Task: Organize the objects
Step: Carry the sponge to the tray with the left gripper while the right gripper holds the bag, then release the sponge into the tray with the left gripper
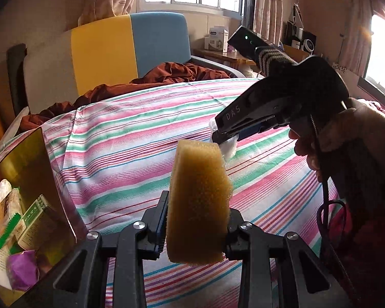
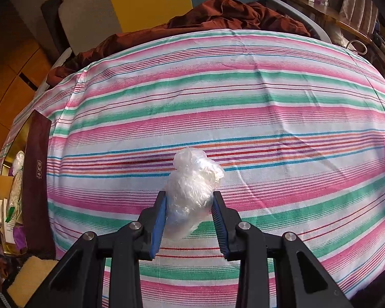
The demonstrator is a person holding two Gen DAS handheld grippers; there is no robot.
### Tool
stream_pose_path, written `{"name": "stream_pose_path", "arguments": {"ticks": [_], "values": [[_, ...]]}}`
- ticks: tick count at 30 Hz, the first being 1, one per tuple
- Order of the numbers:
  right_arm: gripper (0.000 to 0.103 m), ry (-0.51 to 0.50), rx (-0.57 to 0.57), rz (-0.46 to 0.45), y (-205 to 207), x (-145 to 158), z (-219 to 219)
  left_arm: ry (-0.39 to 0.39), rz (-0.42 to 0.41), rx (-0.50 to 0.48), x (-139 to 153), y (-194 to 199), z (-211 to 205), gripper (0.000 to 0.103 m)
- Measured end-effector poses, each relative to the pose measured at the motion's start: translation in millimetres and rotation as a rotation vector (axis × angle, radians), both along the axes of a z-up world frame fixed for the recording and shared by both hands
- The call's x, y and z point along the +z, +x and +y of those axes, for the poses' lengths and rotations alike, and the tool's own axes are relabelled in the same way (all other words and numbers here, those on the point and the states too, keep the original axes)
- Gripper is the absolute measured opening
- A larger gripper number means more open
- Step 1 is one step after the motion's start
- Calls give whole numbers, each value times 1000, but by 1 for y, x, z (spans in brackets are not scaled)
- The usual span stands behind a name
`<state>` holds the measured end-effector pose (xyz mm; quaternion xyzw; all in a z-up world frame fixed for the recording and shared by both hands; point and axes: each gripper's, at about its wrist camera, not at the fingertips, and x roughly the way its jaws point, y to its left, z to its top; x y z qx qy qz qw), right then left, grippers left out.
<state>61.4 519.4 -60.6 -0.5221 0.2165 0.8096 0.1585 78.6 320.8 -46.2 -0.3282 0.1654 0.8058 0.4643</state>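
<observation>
My left gripper (image 1: 196,205) is shut on a yellow sponge (image 1: 199,200), which stands on edge between the jaws above the striped bed sheet (image 1: 120,138). My right gripper (image 2: 190,200) is shut on a crumpled wad of clear plastic (image 2: 192,187), held just over the striped bed sheet (image 2: 243,97). In the left wrist view the right gripper (image 1: 222,136) comes in from the right, a hand (image 1: 308,151) behind it, with the plastic wad (image 1: 228,147) showing just past the sponge's top.
An open gold-lined box (image 1: 25,179) at the left holds a green comb, small cartons and a purple packet; its dark lid (image 2: 37,179) shows in the right wrist view. A brown blanket (image 1: 166,74) lies at the bed's head, a bedside table (image 1: 223,56) beyond.
</observation>
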Motion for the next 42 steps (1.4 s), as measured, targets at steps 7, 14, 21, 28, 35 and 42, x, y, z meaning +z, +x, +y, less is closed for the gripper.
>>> {"name": "stream_pose_path", "arguments": {"ticks": [7, 14, 21, 28, 35, 42], "values": [[34, 13, 38, -2, -3, 1, -7, 69, -36, 50, 26, -9, -33, 34], [34, 29, 40, -11, -7, -2, -10, 147, -46, 146, 53, -31, -77, 34], [34, 66, 59, -23, -10, -2, -16, 206, -105, 356, 62, -87, -149, 34], [34, 103, 78, -37, -16, -4, -22, 217, -191, 546, 48, -132, -218, 34], [34, 123, 94, -46, -18, -5, -24, 227, -314, 600, 30, -154, -235, 34], [34, 133, 119, -70, -21, -10, -28, 140, -355, 570, 21, -183, -198, 35]]}}
